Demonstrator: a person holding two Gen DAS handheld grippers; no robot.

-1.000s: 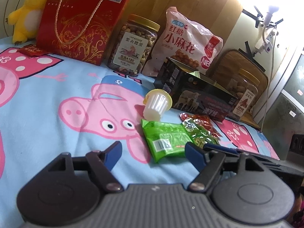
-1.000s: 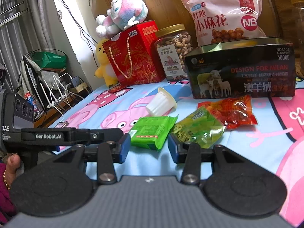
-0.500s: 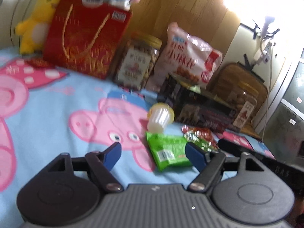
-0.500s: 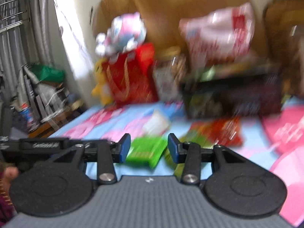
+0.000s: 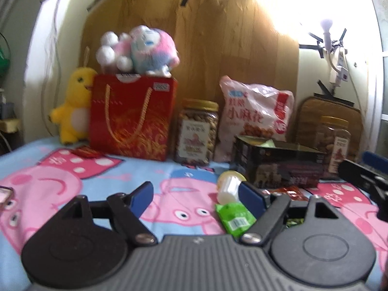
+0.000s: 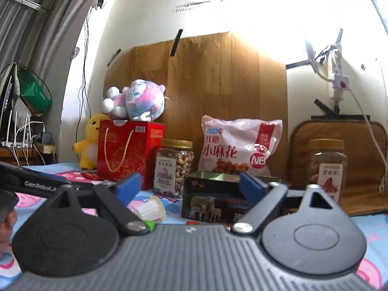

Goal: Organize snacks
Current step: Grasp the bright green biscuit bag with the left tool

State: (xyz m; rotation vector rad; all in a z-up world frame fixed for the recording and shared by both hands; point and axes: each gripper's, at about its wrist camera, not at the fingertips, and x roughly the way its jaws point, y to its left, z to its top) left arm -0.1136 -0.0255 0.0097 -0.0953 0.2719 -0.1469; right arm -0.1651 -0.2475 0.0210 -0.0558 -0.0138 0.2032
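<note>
Prob. home bedroom: cartoon bedsheet, plush toys.

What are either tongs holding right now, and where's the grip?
Nothing. The left tongs and right tongs have both just been opening, with nothing between their jaws; the snacks lie on the bedsheet.

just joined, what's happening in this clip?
A person holds two grippers over a cartoon bedsheet to sort snacks. Both the left gripper and right gripper are open and empty, their jaws having just widened. A jelly cup, green packet and red packet lie loose beside the dark box.
</note>
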